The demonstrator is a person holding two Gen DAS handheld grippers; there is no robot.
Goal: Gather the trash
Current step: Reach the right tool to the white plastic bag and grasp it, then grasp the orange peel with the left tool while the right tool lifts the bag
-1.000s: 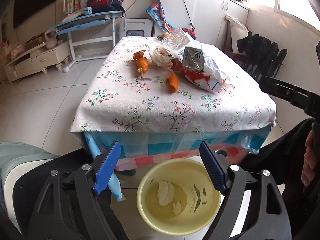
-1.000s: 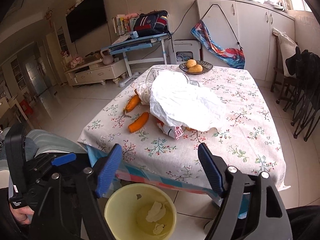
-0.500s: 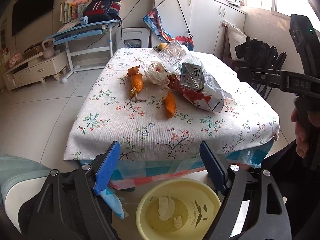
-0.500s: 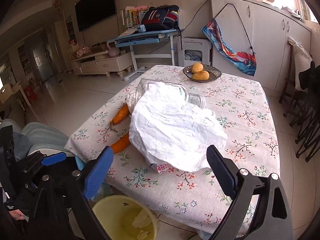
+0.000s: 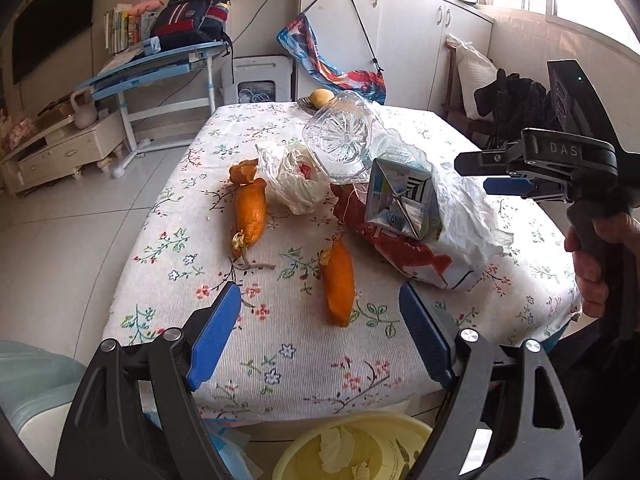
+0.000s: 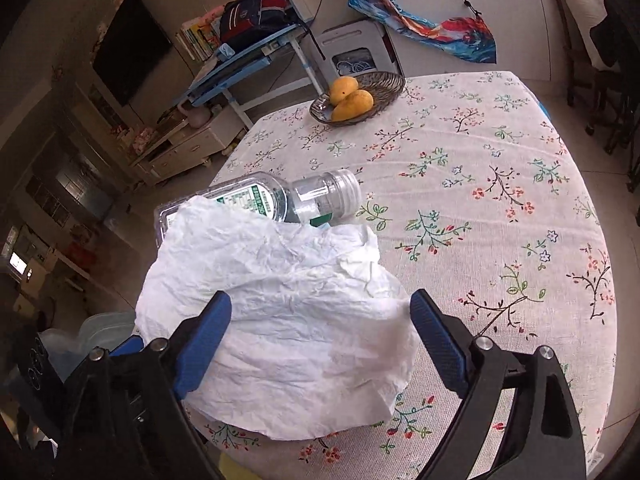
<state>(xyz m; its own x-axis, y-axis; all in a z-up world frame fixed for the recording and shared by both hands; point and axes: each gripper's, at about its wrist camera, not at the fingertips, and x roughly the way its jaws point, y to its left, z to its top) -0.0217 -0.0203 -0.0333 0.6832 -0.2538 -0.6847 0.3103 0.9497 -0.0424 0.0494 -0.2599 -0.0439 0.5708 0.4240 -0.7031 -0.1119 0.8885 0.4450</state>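
A pile of trash lies on the floral table point(image 5: 280, 360): a crumpled white paper point(image 6: 288, 332) point(image 5: 464, 208), a clear plastic bottle point(image 6: 264, 200) point(image 5: 340, 140), a carton point(image 5: 404, 200), a red snack bag point(image 5: 404, 252), a plastic bag point(image 5: 292, 180) and two orange peels point(image 5: 250, 212) point(image 5: 339, 284). My left gripper point(image 5: 320, 338) is open over the table's near edge, just short of the nearer peel. My right gripper point(image 6: 320, 340) is open with its fingers either side of the white paper. A yellow bin point(image 5: 360, 452) with paper scraps stands below the table edge.
A wicker bowl with two mangoes point(image 6: 356, 98) sits at the table's far corner. A blue desk point(image 5: 160, 64), white cabinets point(image 5: 400, 36) and dark chairs point(image 5: 508, 96) stand around the table. The right half of the table point(image 6: 500, 200) holds nothing.
Both grippers have risen and moved forward over the table. The bin has dropped to the bottom edge of view. The right gripper has come right up around the white paper.
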